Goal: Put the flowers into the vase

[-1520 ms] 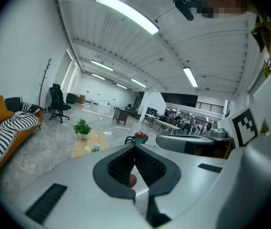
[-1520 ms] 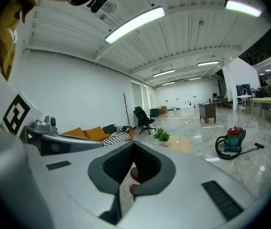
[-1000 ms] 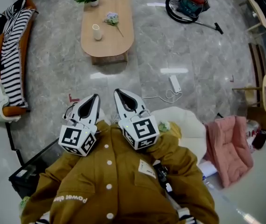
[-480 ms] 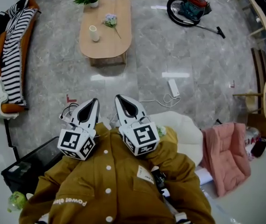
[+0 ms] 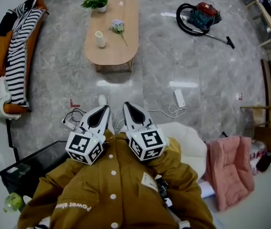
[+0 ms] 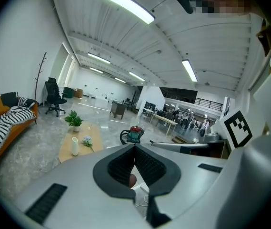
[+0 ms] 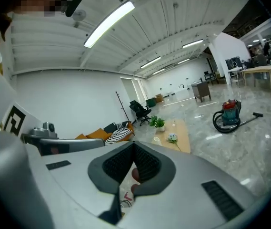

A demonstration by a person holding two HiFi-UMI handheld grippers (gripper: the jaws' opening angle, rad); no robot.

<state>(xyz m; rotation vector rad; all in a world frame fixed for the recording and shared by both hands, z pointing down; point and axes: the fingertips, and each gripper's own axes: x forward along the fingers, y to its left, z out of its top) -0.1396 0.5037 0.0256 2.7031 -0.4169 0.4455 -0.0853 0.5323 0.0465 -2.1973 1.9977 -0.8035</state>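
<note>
Two grippers are showing from above in the head view, the left gripper [image 5: 105, 109] and the right gripper [image 5: 126, 105] side by side in front of the person's brown jacket [image 5: 111, 185], while only the gripper views are taking in the ceiling lights [image 6: 121, 3] and a black office chair [image 6: 53, 94]. Both are keeping their jaws fully together with nothing gripped, pointing toward the far table [image 5: 121, 51], where the flowers [image 5: 117, 26] are lying flat near the upright white vase [image 5: 100, 38], well apart from either gripper.
</note>
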